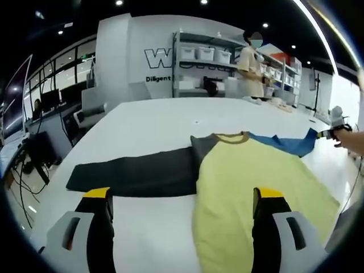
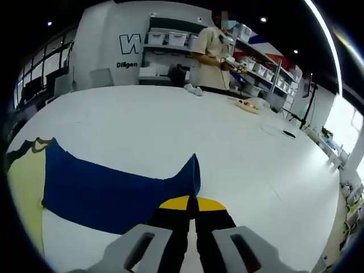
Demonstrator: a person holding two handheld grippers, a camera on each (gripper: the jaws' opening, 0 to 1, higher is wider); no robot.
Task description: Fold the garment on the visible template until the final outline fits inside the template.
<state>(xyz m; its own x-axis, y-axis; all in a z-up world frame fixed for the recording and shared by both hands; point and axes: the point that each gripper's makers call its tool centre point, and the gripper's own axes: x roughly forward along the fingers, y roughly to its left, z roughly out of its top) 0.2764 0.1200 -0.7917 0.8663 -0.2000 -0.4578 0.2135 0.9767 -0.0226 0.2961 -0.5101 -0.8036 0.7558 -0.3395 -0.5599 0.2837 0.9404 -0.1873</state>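
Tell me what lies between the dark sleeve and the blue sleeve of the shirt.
The yellow body of the shirt with its collar lies between the dark sleeve and the blue sleeve, seen in the left gripper view.

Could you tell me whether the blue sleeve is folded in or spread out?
Spread out: the blue sleeve lies extended sideways, its cuff pinched by the right gripper.

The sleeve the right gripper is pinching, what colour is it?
Blue sleeve, clearest in the right gripper view.
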